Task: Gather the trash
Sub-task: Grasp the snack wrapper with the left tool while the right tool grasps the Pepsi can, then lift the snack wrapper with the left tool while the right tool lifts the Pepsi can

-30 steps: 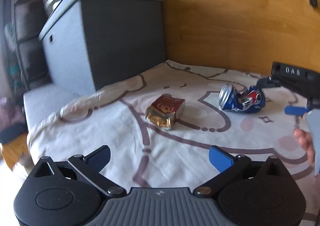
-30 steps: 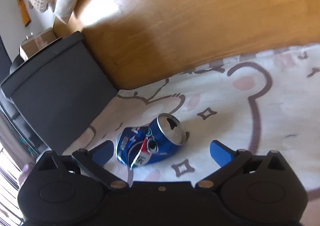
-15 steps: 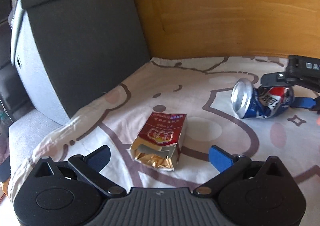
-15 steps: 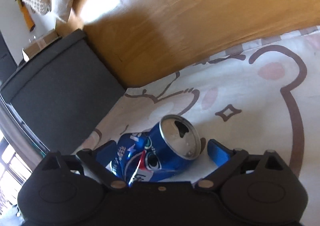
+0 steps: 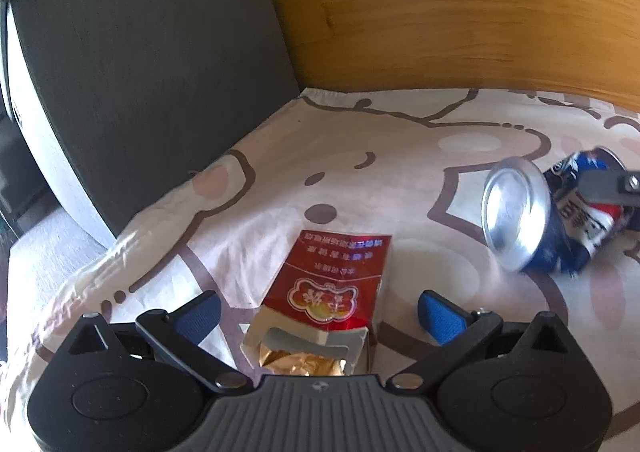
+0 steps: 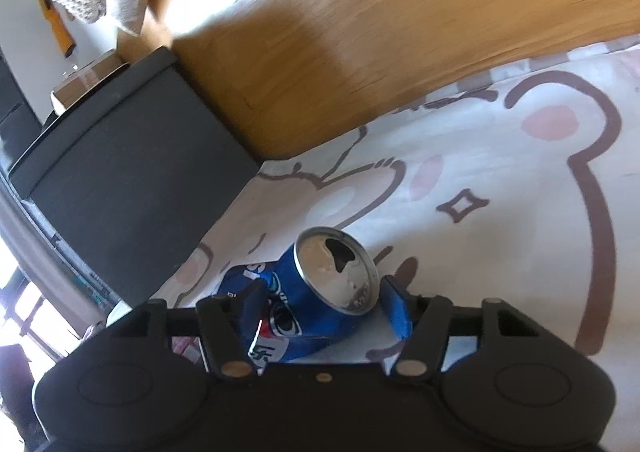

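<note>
Through the left wrist camera, your left gripper (image 5: pixel 319 310) stands spread wide with nothing in it, its blue pads either side of the torn red cardboard packet with gold foil lining (image 5: pixel 326 302), which lies flat on the cream bear-print sheet (image 5: pixel 400 156). That packet is not yet picked up. The crushed blue drinks can (image 5: pixel 552 220) lies to the right, with your other tool's dark finger across it.

Through the right wrist camera, your right gripper (image 6: pixel 326 302) has its pads pressed against the can's (image 6: pixel 316 296) dented sides, apparently gripping it. No trash bin is identifiable, so both pieces seem left to deliver.
</note>
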A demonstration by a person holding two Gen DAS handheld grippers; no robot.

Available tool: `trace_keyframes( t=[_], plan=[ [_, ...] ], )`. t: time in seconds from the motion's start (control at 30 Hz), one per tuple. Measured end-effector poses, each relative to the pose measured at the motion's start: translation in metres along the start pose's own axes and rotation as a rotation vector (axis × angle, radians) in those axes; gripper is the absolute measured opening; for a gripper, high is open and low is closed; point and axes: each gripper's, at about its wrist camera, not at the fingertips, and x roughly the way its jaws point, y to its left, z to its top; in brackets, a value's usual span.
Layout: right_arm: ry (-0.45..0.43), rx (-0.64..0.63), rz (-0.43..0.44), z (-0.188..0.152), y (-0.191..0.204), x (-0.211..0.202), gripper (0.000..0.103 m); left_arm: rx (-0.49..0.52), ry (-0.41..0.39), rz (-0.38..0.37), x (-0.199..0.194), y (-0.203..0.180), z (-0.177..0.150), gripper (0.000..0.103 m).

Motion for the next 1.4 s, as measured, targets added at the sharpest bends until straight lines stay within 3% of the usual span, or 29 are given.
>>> trace_keyframes(
  t=[0.07,0.17,0.3,0.37,0.5,0.77,0.97,1.4],
  plan=[
    [0.012,-0.003,0.012,0.000,0.001,0.000,0.061,-0.047,0.029,-0.020,0.004,0.005,0.001,0.103],
    [0.025,-0.013,0.023,-0.001,0.002,0.000,0.059,-0.285,0.146,-0.089,0.014,0.029,0.001,0.103],
    [0.038,-0.011,0.037,-0.002,0.002,-0.001,0.054,-0.206,0.173,-0.080,0.009,0.023,0.005,0.102],
    [0.043,-0.009,0.043,-0.003,0.002,-0.001,0.047,-0.153,0.140,-0.070,0.002,0.016,0.006,0.090],
    [0.044,-0.014,0.052,-0.005,0.002,-0.004,0.046,-0.054,0.087,-0.020,-0.008,-0.006,0.007,0.057],
    [0.036,-0.005,0.065,-0.008,-0.004,-0.013,0.045,-0.057,0.054,-0.016,-0.035,-0.019,-0.002,0.055],
    [0.030,-0.024,0.060,-0.013,-0.004,-0.026,0.044,-0.132,0.001,0.024,-0.072,-0.010,-0.012,0.054],
    [0.014,-0.145,0.066,-0.031,0.007,-0.098,0.042,-0.244,-0.057,-0.008,-0.154,-0.017,-0.041,0.054]
  ],
)
